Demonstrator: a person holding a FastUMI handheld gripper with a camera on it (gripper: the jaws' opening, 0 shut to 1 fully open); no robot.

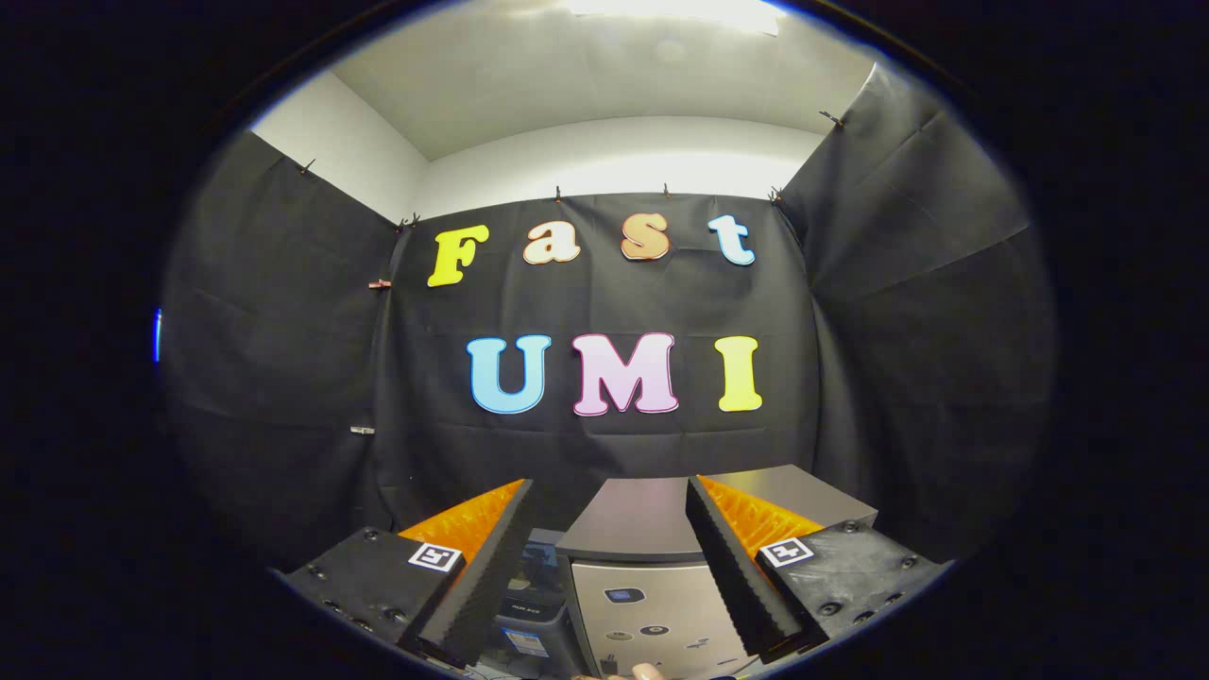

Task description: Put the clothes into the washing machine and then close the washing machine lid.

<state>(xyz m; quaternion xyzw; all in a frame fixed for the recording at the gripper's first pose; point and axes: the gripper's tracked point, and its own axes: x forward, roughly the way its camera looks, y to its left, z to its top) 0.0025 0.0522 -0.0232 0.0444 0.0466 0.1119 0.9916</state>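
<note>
My gripper [609, 496] is held high and open, its two fingers spread wide with nothing between them. Below and beyond the fingers stands the washing machine [652, 590], a grey box with a flat closed-looking top [638, 519] and a pale front panel carrying small round stickers. It sits between the fingers and extends behind the right one. A fingertip of a person [647, 671] shows at the machine's lower front. No clothes are visible.
A dark bin or appliance [529, 604] with labels stands just left of the washing machine, partly behind my left finger. Black cloth walls enclose the booth on the left, back and right, close behind the machine.
</note>
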